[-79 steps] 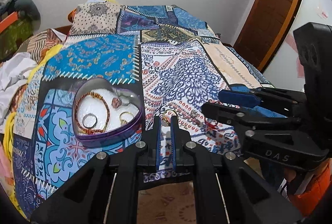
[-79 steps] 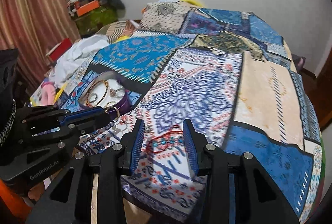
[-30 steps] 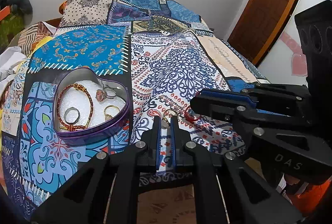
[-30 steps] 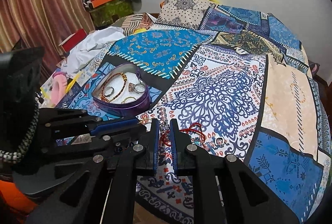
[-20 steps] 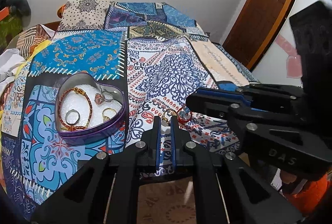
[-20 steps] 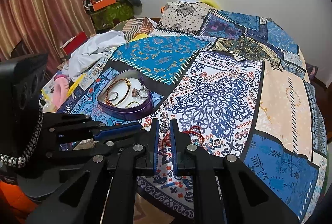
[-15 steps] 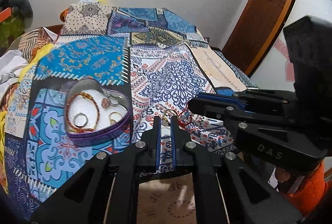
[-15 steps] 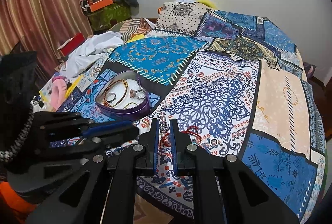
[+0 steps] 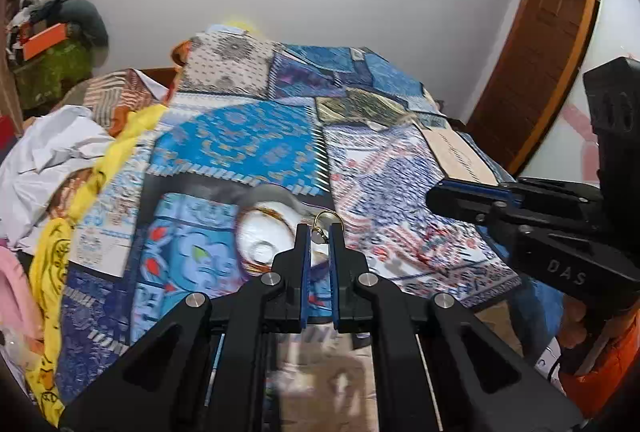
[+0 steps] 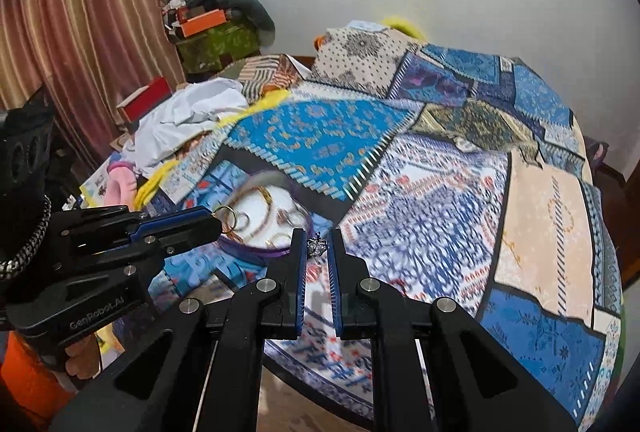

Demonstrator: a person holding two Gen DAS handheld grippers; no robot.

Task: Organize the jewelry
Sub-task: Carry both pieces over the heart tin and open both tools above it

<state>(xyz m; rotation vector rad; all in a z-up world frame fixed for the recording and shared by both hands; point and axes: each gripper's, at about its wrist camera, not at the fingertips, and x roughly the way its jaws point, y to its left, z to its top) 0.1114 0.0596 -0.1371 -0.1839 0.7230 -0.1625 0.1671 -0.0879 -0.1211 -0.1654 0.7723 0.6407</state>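
Gold ring, round stone, pinched in left tongs.

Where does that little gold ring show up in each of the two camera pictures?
Left wrist view: gold ring sits low in the centre, pinched at the left gripper tips.
Right wrist view: it is at mid-left, at the end of the left gripper.
Shared landmark: the heart-shaped tin just behind it.

Left claw: matt black plastic, blue pads, bright metal screws, pinching a shiny gold-toned metal ring. Right claw: same finish, gripping a glittering silver-toned ornament. Bedspread: printed patchwork cloth. Heart-shaped tin: glossy purple metal.
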